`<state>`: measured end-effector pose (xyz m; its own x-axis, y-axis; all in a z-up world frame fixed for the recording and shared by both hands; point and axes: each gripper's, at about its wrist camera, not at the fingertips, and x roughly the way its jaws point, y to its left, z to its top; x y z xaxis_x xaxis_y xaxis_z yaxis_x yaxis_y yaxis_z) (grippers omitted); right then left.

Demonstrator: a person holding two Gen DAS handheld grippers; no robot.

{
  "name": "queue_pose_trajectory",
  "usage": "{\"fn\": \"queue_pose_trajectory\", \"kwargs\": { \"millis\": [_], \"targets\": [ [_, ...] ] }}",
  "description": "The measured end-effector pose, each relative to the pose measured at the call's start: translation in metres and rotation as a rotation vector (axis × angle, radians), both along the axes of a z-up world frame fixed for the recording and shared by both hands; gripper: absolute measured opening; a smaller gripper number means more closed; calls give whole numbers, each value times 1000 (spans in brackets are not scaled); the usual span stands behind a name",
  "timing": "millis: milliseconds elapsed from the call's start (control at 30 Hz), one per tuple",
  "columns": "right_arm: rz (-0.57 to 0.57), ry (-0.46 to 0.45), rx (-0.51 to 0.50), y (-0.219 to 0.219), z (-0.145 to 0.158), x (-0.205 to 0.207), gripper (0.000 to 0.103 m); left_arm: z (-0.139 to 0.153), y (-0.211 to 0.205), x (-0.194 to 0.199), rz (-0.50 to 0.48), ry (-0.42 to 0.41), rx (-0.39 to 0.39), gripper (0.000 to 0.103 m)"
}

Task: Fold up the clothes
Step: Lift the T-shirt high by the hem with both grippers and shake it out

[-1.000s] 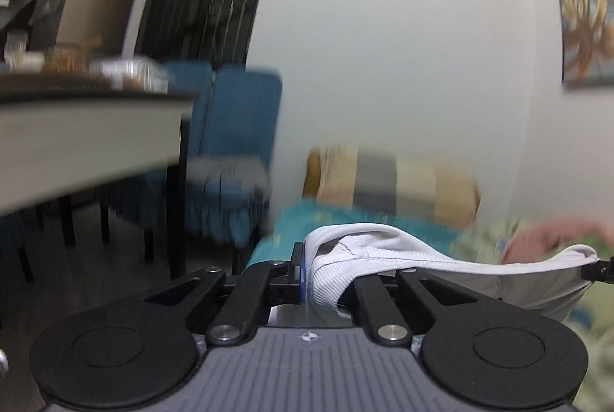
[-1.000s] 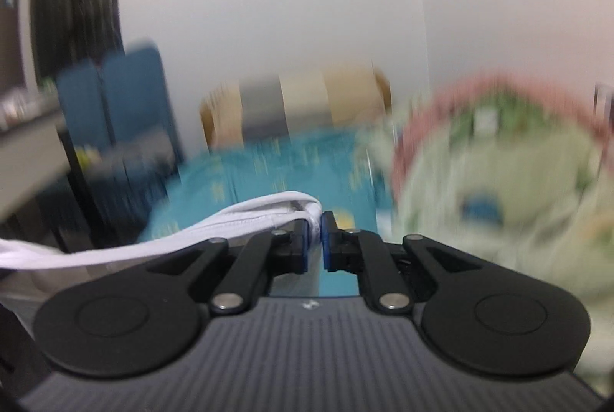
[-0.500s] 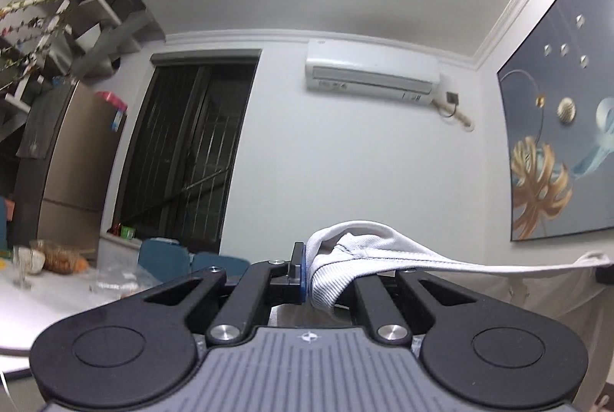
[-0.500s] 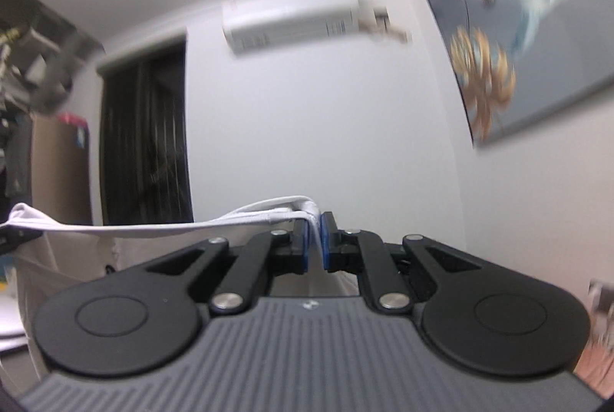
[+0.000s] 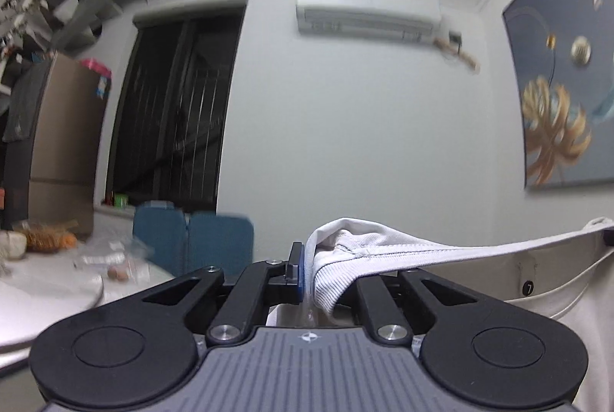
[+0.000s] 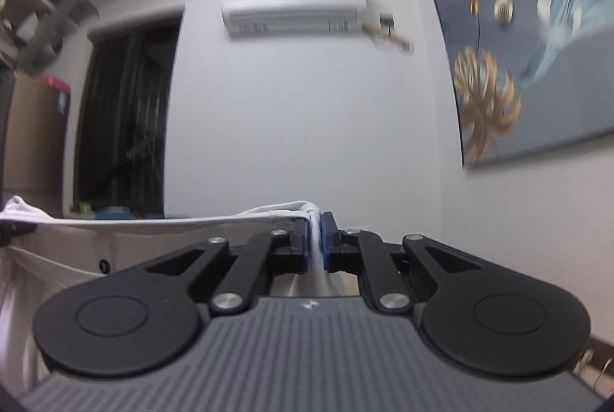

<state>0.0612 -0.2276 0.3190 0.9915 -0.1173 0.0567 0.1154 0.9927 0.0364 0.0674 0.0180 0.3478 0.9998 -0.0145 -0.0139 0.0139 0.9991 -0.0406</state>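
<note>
There is one white garment and two hand-held grippers. The left hand-held gripper is held level and tipped a little upward, facing the far wall; its jaws are clamped on a ribbed edge of the garment, which bunches over its right finger. The right hand-held gripper points the same way at a like tilt, its two blue pads pinched together on a thin white fold of the garment. From each gripper the garment's top edge runs taut sideways toward the other one, and the body of the cloth hangs below that line. Ahead of both are one air conditioner, one dark doorway and one painting to the right. Two blue chairs and one counter sit left of the left gripper.
</note>
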Motion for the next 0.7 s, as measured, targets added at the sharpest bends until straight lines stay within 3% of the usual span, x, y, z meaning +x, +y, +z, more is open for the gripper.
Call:
{"fn": "queue_pose_trajectory", "kwargs": {
  "millis": [300,500,633,700],
  "targets": [
    [-60,314,59,-23,-208,247,10,-242,-24,247,20,271,25,14],
    [-49,486,114,-34,-350,358,10,-417,-37,387,30,472,45,16],
    [-40,600,152,-42,-444,430,10,-499,-21,446,25,569,23,19],
    [-31,632,177,-43,-470,442,11,-513,-13,459,15,592,17,26]
  ]
}}
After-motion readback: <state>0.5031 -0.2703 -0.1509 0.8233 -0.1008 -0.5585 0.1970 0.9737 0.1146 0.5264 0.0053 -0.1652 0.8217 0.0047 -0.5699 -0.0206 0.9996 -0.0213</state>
